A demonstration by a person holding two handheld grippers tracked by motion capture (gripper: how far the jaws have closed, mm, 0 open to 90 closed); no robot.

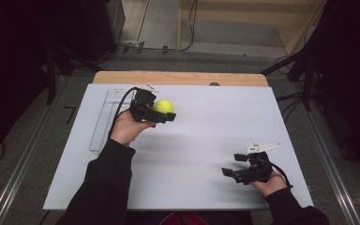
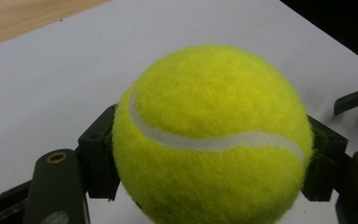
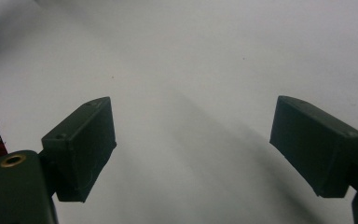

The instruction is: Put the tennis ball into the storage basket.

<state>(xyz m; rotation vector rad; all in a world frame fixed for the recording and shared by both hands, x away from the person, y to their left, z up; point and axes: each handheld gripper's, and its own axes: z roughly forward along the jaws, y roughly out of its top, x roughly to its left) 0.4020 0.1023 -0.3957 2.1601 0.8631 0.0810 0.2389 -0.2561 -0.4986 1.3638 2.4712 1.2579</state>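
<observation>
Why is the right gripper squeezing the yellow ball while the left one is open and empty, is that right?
Not quite: the sides are swapped. The left gripper squeezes the yellow ball, as the left gripper view shows. The right gripper is the open, empty one, seen in the right gripper view.

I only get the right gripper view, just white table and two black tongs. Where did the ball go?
Observer: The tennis ball is clamped in the left tongs, toward the far left of the white table.
Operator: Is my other hand near it?
Observer: No, the right tongs stand open near the table's front right, well apart from the ball.
Operator: Anything else on the table?
Observer: A clear tray lies at the left edge.
</observation>
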